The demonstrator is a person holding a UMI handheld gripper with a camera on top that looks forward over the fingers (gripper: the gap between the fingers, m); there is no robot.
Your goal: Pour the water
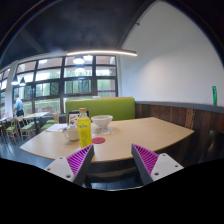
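At the bottom of the frame the gripper (113, 163) is released, its two purple-padded fingers (146, 160) spread wide with nothing between them, probably because it has yet to reach anything to grasp. Beyond them, the rounded light wooden table (140, 135) fills the middle. Left of centre on it stands a yellow plastic bottle (85, 130), upright, likely the water source; just beside it sits a white bowl-like cup (101, 122), apparently placed close to receive the pour. Behind is a green bench back (118, 106), with windows (60, 85) at upper left.
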